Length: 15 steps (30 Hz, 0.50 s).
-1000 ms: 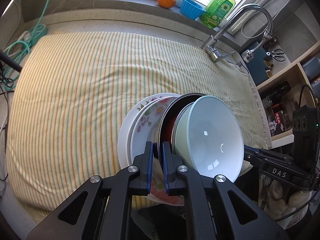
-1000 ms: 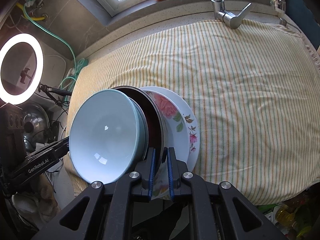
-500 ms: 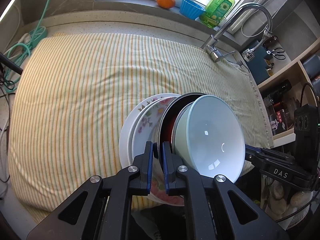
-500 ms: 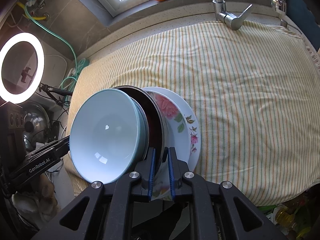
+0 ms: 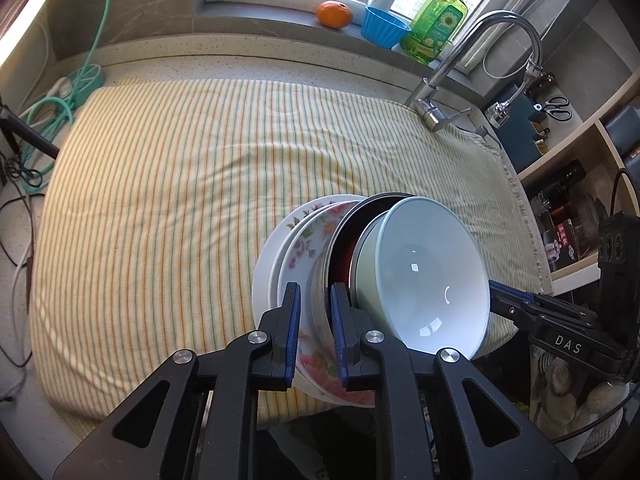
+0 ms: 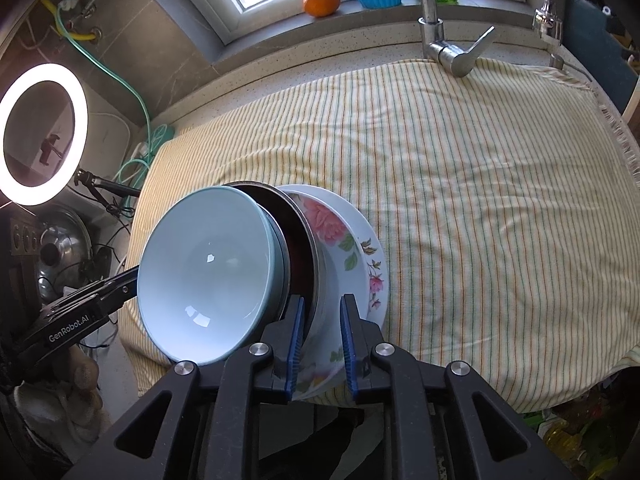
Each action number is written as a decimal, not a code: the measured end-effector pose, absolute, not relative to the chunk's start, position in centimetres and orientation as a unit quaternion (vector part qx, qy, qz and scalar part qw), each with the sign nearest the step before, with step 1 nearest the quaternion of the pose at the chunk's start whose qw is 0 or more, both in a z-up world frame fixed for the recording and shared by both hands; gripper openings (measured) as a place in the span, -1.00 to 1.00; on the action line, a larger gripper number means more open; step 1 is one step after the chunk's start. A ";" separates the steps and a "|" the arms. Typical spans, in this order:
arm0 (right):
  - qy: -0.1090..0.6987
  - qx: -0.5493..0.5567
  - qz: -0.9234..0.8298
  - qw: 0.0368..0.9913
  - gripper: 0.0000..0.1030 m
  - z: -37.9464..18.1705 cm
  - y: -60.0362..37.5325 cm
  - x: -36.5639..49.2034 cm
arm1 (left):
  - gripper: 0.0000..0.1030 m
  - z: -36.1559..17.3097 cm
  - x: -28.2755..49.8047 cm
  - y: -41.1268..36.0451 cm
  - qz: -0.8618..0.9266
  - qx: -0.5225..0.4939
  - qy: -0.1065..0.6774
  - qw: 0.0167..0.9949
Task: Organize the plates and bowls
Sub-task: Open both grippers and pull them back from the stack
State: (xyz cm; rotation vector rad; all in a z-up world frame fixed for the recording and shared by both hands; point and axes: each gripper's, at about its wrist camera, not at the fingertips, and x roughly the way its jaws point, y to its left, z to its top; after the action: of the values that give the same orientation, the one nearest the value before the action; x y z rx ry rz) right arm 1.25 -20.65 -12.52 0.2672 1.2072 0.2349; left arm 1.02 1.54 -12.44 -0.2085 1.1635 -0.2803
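A nested stack rests on the striped cloth [image 5: 180,180] near its front edge: a white plate [image 5: 264,272], a floral plate [image 5: 308,240], a dark red metal-rimmed bowl [image 5: 348,236], a greenish bowl [image 5: 366,256] and a pale blue bowl [image 5: 424,272] on top. My left gripper [image 5: 316,332] straddles the rims of the floral plate and red bowl, and its jaws are opening. My right gripper [image 6: 320,340] straddles the same rims from the opposite side of the floral plate [image 6: 336,232] and pale blue bowl [image 6: 208,272], its jaws opening too, with gaps beside the pads.
A faucet [image 5: 480,48] stands at the cloth's back right. An orange [image 5: 334,14], a blue cup [image 5: 384,32] and a green soap bottle [image 5: 436,24] sit on the sill. A ring light [image 6: 40,132] and green hose [image 5: 52,108] lie left, and shelves [image 5: 580,140] right.
Both grippers' jaws have parted a little around the stack's rims. The stack and both hands have stayed where they were.
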 end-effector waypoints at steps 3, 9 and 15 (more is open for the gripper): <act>0.559 0.126 0.107 0.812 -0.62 -12.1 -20.9 0.9 | -0.73 -12.0 0.8 1.8 -0.123 -0.091 0.539 0.828; 0.532 0.107 0.091 0.835 -0.58 -10.7 -21.1 0.0 | -0.62 -11.1 -0.1 2.9 -0.102 -0.085 0.523 0.842; 0.479 0.061 0.059 0.873 -0.27 -8.4 -20.5 -1.9 | -0.48 -9.8 -1.6 3.3 -0.089 -0.078 0.502 0.856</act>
State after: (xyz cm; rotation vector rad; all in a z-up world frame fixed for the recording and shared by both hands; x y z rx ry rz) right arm -1.93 -20.50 -8.39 0.1278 1.0016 0.1242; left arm -1.56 3.26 -9.76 -0.1633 1.0558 -0.1879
